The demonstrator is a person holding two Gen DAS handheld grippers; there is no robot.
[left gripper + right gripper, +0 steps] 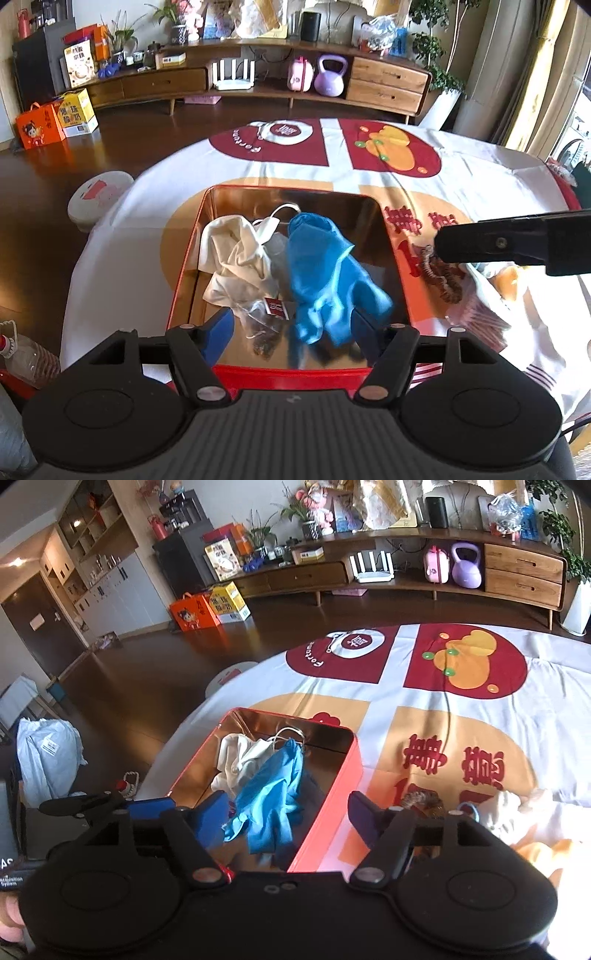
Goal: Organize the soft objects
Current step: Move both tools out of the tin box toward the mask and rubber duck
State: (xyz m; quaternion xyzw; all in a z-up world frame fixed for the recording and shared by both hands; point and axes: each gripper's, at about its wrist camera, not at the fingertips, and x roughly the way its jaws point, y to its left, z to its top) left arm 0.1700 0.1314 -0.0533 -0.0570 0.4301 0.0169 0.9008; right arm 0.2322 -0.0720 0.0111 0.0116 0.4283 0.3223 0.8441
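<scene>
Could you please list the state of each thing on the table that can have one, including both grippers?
Red tin: open, no lid on, holding soft items.
Blue glove: crumpled, inside the tin.
White cloth: bunched, inside the tin.
Tea bag: lying on the tin floor.
Brown scrunchie: outside the tin, on the tablecloth.
Left gripper: open, holding nothing.
Right gripper: open, holding nothing.

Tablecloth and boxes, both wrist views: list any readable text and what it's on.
"Fortune": curved white letters on the tablecloth's red panel, by the white ring.
"福": the red disc inside that ring.
Large red Chinese characters on the tablecloth's orange patch: foreshortened, not legible.
Yellow box, orange box, red tea bag tag: print too small or blurred.
</scene>
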